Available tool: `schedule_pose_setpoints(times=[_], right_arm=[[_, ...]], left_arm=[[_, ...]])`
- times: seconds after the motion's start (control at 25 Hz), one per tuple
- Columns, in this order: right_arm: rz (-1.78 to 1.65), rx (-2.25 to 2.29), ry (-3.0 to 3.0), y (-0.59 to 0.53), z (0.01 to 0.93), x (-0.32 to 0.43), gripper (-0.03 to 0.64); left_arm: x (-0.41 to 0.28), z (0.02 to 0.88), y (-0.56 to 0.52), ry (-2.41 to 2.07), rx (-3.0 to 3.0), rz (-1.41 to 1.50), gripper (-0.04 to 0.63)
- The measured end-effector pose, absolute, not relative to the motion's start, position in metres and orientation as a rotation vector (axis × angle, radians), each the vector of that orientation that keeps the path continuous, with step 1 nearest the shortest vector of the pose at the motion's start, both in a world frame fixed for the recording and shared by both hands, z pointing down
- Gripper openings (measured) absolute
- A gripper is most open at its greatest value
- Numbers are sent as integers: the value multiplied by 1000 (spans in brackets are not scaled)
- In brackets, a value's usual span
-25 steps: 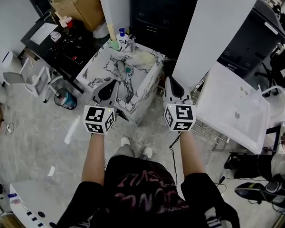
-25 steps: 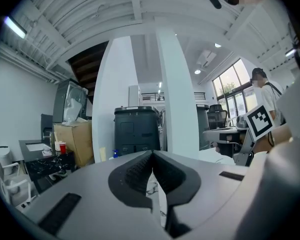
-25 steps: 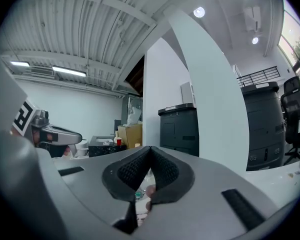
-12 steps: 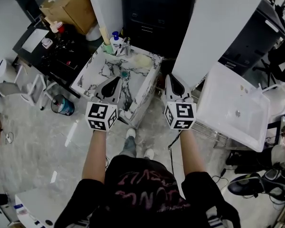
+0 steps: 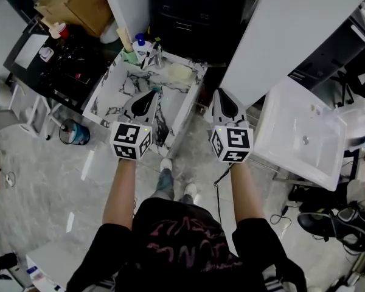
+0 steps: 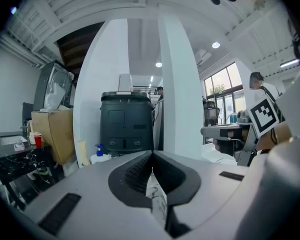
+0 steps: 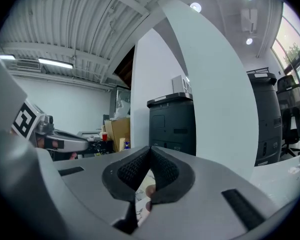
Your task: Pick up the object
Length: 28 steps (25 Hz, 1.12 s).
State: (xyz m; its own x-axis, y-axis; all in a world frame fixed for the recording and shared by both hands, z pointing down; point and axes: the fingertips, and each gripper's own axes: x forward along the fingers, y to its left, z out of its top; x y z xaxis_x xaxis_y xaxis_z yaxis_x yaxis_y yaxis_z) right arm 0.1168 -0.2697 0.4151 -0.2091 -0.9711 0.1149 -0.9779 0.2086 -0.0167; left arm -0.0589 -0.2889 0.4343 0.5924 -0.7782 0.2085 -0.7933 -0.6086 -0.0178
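Pickup not begun: you are holding left gripper [image 5: 152,93] and right gripper [image 5: 219,92] closed and empty, marble table [image 5: 184,76] lying ahead, below them.

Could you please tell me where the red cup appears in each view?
Head view: red cup, upper left, on the dark desk by the cardboard box.
Left gripper view: the cup at far left, just left of the box.
Right gripper view: the cup, small, left of centre, left of the box.
Shared landmark: the dark cabinet, right of the box.
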Motion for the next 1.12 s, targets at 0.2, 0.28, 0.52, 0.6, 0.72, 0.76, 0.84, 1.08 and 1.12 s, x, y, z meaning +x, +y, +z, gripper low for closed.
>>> schedule_pose_setpoints(times=[0.2,0.28,0.52,0.6,0.72,0.76,0.84,1.08,1.12], right_arm=[[177,1928,-2347,-295,435,121,15],[194,1934,-2338,-305,443,122,15],[237,1939,-2316,-337,464,122,15],[246,1941,-2312,-346,469,123,15],[256,1940,-2306,-356,476,124,15],[256,1939,-2302,-359,478,125,15],[259,1943,-2287,-363,483,129,15],[288,1972,-2259,-371,492,141,15],[289,1973,-2255,-372,493,142,15]], left_arm=[[-50,456,-319,-1302,2720,329,17],[-46,467,-330,-1278,2715,342,17],[-33,503,-360,-1198,2697,408,17],[-28,515,-370,-1168,2702,447,17],[-18,536,-385,-1107,2727,543,17],[-14,543,-390,-1079,2739,582,17],[-4,558,-397,-1009,2758,663,17],[21,594,-415,-839,2793,843,38],[24,602,-417,-801,2787,883,79]])
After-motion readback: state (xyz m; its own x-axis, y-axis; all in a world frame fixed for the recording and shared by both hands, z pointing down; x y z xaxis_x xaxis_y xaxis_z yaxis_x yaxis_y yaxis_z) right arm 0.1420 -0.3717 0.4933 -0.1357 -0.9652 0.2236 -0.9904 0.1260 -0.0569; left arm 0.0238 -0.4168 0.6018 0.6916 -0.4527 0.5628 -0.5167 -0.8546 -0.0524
